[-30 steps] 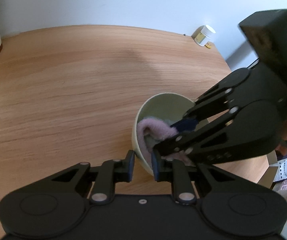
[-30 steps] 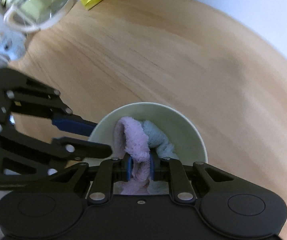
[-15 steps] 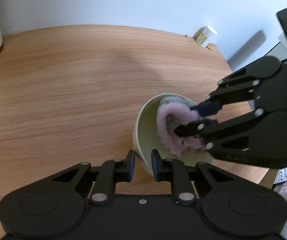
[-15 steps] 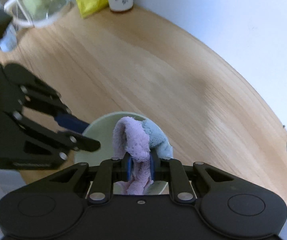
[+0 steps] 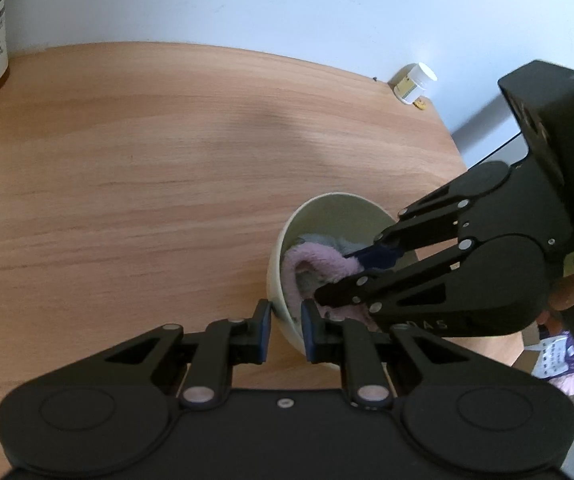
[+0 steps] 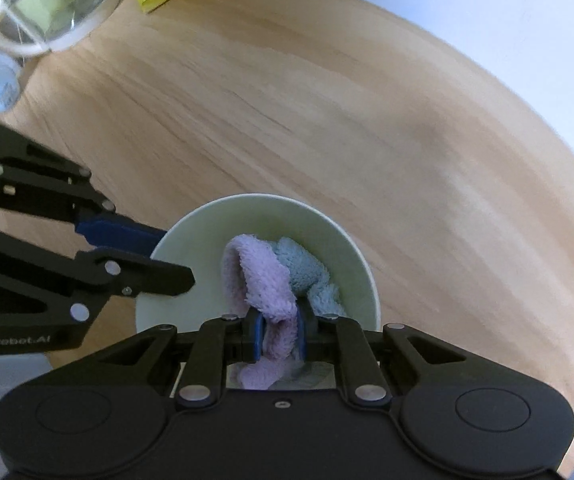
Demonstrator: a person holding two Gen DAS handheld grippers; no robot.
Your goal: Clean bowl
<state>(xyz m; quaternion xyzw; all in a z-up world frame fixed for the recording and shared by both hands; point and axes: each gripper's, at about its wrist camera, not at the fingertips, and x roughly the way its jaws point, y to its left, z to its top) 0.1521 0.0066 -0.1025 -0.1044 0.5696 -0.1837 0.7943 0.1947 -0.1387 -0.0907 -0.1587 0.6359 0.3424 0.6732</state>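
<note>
The pale green bowl (image 6: 351, 248) sat on the wooden table (image 6: 327, 112), close to its near edge. Inside it lay a pink and grey cloth (image 6: 263, 280), bunched against the bottom. The right gripper (image 6: 279, 336) was clenched on the cloth's pink fold, reaching down into the bowl. The left gripper (image 5: 285, 330) pinched the bowl's rim, one finger outside the wall and one inside.
</note>
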